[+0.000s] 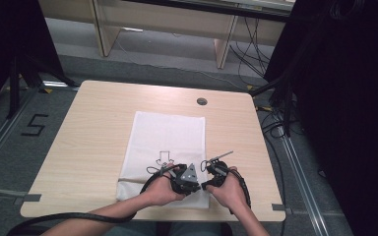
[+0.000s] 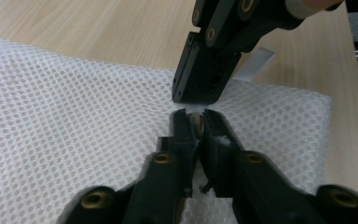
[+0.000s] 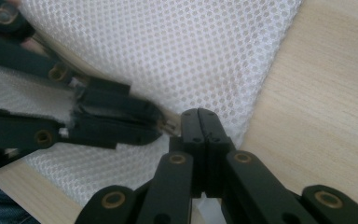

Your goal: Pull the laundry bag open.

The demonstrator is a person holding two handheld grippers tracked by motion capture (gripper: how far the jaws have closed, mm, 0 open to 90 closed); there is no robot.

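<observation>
On the wooden worktop (image 1: 93, 128) a white mesh bag (image 1: 170, 137) lies flat, long axis running away from the person. At its near edge, the left hand-held gripper (image 2: 196, 122) is clenched on a small brass zipper pull (image 2: 196, 125); the right hand-held gripper (image 3: 201, 122) is clenched on the mesh beside it.

Both tongs (image 1: 186, 178) (image 1: 211, 173) meet over the white mesh bag's (image 1: 167, 137) near edge.

hidden: mesh bag (image 1: 167, 142) near edge under grippers | small pinched part (image 2: 196, 123): unidentifiable

"5" on the floor (image 1: 33, 125) (taped)
</observation>
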